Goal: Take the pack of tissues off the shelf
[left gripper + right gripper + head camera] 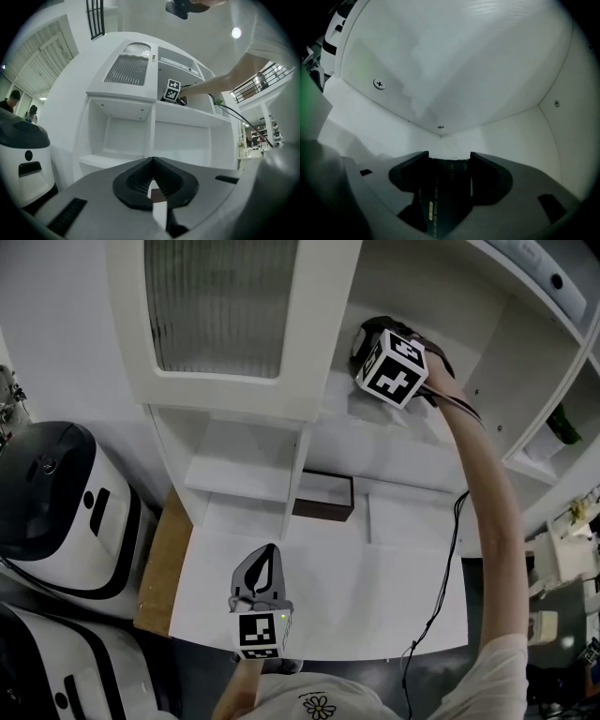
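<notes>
Upper right compartment (403,442) of the white shelf unit (296,486): right gripper (367,337) reaches deep inside, its marker cube just outside the opening. Its fingers (485,176) are clamped on a dark pack of tissues (445,197), which fills the gap between them. The pack is upright with pale print down its edge, too small to read. Bare white walls behind it, with screw heads (379,84) in the panels.

Left of that compartment, same unit: cabinet door (220,306) with ribbed glass, closed. Contents cannot be made out.

Below the door and the right gripper's compartment: open bays, with a dark brown box (323,498) at the foot of the divider.

Far right of the shelf unit: side shelves holding a green object (563,425), kind unclear.

White counter (375,606) in front of the shelf unit, with a wooden edge (159,568) at its left. Left gripper (270,554) is held above the counter, fingers (136,180) closed tip to tip and holding nothing.

Left of the shelf unit: two white-and-black appliances (52,507).

Room beyond, from the left gripper view: high ceiling with a round lamp (236,32), a balcony railing (262,79), and two people (10,101) far off at the left.
</notes>
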